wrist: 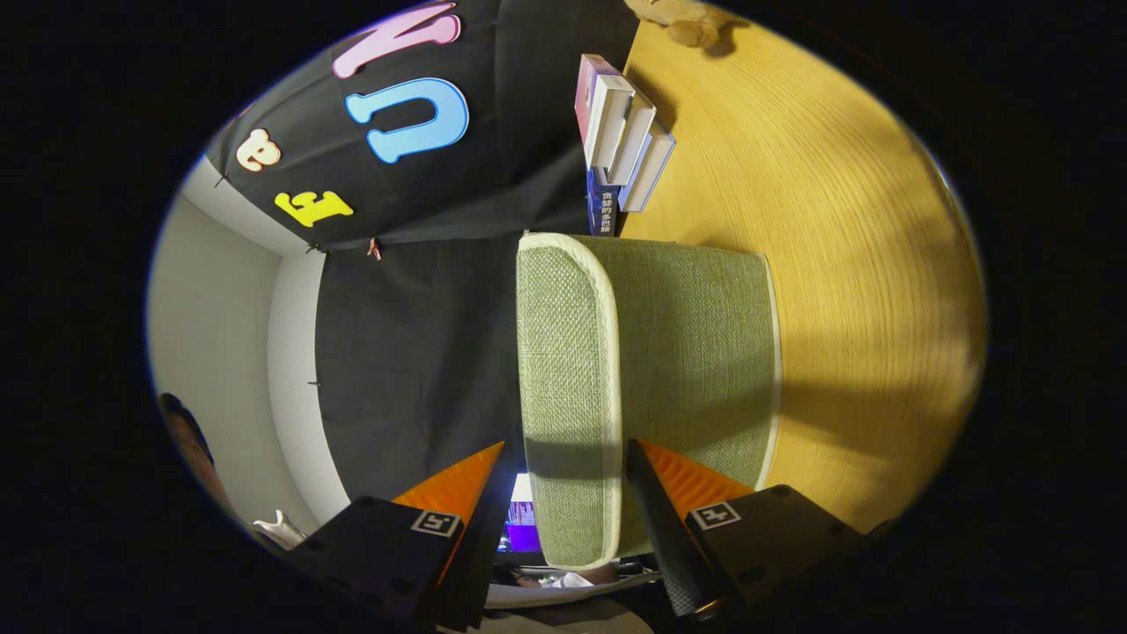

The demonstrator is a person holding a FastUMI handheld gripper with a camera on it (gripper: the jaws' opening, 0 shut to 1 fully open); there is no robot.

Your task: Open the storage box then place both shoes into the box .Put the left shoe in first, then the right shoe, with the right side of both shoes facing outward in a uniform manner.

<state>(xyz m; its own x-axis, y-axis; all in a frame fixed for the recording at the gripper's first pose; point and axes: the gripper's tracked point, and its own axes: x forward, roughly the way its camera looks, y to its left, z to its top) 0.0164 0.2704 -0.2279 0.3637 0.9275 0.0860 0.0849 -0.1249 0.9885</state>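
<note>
The fingers (563,458) are spread, and the edge of the green fabric box (647,387) sits between them; I cannot tell if they touch it. Beyond the box, books (621,141) stand at the wooden table's (845,220) edge, against the black cloth wall (414,352).

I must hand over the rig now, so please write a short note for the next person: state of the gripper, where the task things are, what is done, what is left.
Gripper: open, one finger on each side of the lid rim; whether the pads touch it, I cannot tell.
Storage box: green fabric, standing on the wooden table. Its lid with the pale rim runs between the fingers; how far it is lifted, I cannot tell.
Books: stacked beyond the box, by the booth wall.
Done: gripper brought to the lid.
Left: open the box, put in the left shoe, then the right, right sides outward.
</note>
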